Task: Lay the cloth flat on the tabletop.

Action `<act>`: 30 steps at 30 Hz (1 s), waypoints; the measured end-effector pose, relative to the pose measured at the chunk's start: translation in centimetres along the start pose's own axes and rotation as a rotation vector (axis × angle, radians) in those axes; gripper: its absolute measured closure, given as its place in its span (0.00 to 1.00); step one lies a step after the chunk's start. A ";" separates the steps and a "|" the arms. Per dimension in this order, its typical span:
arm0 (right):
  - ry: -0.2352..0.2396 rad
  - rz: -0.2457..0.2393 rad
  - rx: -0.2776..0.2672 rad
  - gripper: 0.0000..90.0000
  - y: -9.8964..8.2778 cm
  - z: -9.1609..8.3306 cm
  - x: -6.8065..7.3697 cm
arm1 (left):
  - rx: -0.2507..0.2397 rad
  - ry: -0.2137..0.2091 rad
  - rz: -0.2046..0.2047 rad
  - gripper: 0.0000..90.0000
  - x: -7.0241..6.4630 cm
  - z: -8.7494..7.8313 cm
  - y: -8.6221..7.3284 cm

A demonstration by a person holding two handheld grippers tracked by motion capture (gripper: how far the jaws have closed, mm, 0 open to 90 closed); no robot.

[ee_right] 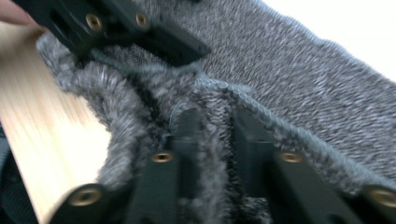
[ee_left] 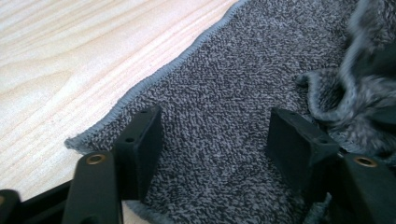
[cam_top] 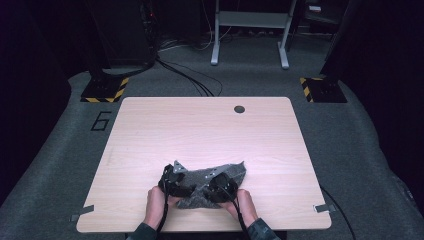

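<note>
L gripper (ee_left: 212, 140) jaws apart over flat towel (cam_top: 220, 176), near edge; R gripper (ee_right: 215, 135) pinches a fold, prob. to lift it.

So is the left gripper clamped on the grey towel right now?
No, the left gripper stands open over the flat grey towel, pads apart.

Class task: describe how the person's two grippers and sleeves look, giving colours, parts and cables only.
Both the left gripper and the right gripper are black, each topped by a grey three-cornered plate. Their blocky black jaws carry brass-coloured screw inserts. A black cable trails from each back past the hand. The sleeves are dark.
</note>
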State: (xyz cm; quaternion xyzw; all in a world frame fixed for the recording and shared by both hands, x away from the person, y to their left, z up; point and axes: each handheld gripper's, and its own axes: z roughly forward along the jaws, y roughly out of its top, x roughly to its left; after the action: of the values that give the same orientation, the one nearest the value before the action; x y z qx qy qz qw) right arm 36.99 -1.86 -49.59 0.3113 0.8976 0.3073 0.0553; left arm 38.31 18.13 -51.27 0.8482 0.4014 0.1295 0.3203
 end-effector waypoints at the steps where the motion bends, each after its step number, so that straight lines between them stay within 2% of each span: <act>1: 0.005 0.002 -0.005 0.87 -0.3 0.1 0.0 | -0.001 -0.002 0.000 0.39 0.0 0.0 0.0; 4: 0.005 0.005 -0.022 0.91 -0.6 -0.3 -0.1 | 0.002 0.007 0.010 0.39 0.0 0.1 0.1; 6: -0.002 -0.011 -0.033 0.92 -0.7 -0.9 -0.2 | 0.003 0.007 0.008 0.39 0.1 0.1 0.1; 7: -0.008 -0.002 -0.058 0.91 -1.0 -2.1 -0.2 | 0.001 0.004 0.006 0.39 0.2 0.1 0.1; 9: -0.011 -0.001 -0.064 0.91 -1.2 -2.6 -0.3 | 0.001 0.003 0.005 0.39 0.4 0.1 0.1; 10: -0.025 0.014 -0.082 0.91 -1.9 -4.0 -0.5 | -0.004 0.011 0.006 0.39 0.5 0.2 0.2; 11: -0.025 0.014 -0.082 0.91 -1.9 -4.0 -0.5 | 0.000 0.008 0.000 0.39 0.5 0.1 0.2; 12: -0.044 0.014 -0.094 0.91 -2.8 -5.3 -1.0 | 0.001 0.009 0.003 0.39 0.6 0.2 0.2; 14: -0.051 0.018 -0.102 0.91 -3.2 -5.7 -1.1 | 0.000 0.011 0.007 0.39 0.7 0.2 0.3; 15: -0.068 0.035 -0.107 0.91 -4.5 -6.9 -1.5 | -0.004 0.011 -0.001 0.39 0.8 0.3 0.3; 16: -0.068 0.035 -0.107 0.91 -4.5 -6.9 -1.5 | -0.004 0.012 -0.002 0.39 0.8 0.3 0.3; 17: -0.079 0.043 -0.108 0.91 -4.9 -7.2 -1.6 | -0.005 0.012 -0.004 0.39 0.9 0.3 0.3; 18: -0.082 0.059 -0.108 0.90 -6.1 -7.8 -1.7 | -0.002 0.010 -0.003 0.39 0.9 0.3 0.4; 19: -0.082 0.059 -0.108 0.90 -6.1 -7.8 -1.7 | -0.002 0.010 -0.003 0.39 0.9 0.3 0.4; 20: -0.067 0.071 -0.099 0.88 -7.1 -8.0 -1.6 | -0.002 0.009 -0.002 0.39 0.9 0.3 0.4; 22: -0.060 0.074 -0.088 0.87 -7.6 -8.0 -1.3 | 0.001 0.007 0.000 0.39 0.9 0.3 0.4; 23: -0.047 0.056 -0.053 0.83 -8.2 -7.7 -0.9 | 0.003 0.004 0.001 0.39 1.0 0.3 0.4; 24: -0.047 0.056 -0.053 0.83 -8.2 -7.7 -0.9 | 0.003 0.004 0.001 0.39 1.0 0.3 0.4; 25: -0.043 0.058 -0.046 0.79 -8.4 -7.7 -0.8 | 0.004 0.002 0.003 0.39 1.0 0.3 0.4; 26: -0.030 0.050 -0.053 0.70 -8.6 -8.1 -0.9 | 0.007 -0.008 0.001 0.39 1.1 0.2 0.4; 27: -0.030 0.050 -0.053 0.70 -8.6 -8.1 -0.9 | 0.007 -0.008 0.001 0.39 1.1 0.2 0.4; 28: -0.025 0.072 -0.055 0.67 -8.5 -8.5 -0.9 | 0.012 -0.007 -0.008 0.39 1.2 0.2 0.5; 30: -0.027 0.095 -0.115 0.60 -8.2 -10.0 -1.6 | 0.018 -0.002 -0.029 0.30 1.5 0.0 0.5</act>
State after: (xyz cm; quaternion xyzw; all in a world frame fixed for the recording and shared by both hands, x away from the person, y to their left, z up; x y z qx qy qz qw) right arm 31.02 -13.04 -46.50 0.3541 0.8618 0.3563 0.0706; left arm 39.53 19.04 -50.98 0.8452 0.4147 0.1202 0.3149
